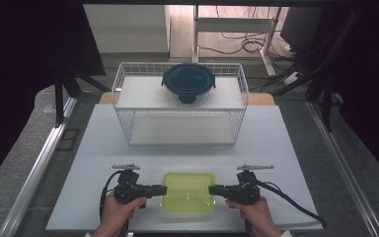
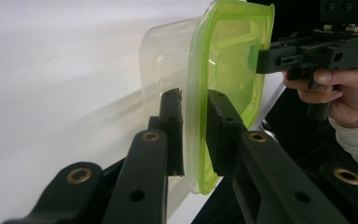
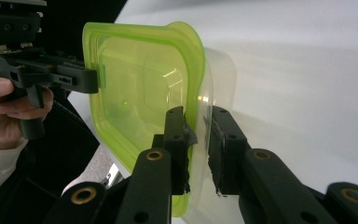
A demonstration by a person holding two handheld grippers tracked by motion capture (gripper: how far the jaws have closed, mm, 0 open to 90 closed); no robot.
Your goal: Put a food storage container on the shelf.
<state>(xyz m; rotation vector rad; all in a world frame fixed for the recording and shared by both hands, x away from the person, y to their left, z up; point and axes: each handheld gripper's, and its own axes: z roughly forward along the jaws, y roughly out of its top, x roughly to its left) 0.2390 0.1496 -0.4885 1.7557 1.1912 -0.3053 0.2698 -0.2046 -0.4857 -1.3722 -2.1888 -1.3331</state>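
A clear rectangular container with a lime-green lid sits at the front centre of the white table. My left gripper holds its left edge and my right gripper its right edge. In the left gripper view the jaws are shut across the green lid rim, and the other gripper's tip bites the far edge. In the right gripper view the jaws pinch the rim of the container the same way. Whether the container touches the table, I cannot tell.
Behind the container stands a white wire rack with two shelves. A round glass container with a dark lid sits on its top shelf. A bare strip of table lies between rack and container. The table's front edge is just below my hands.
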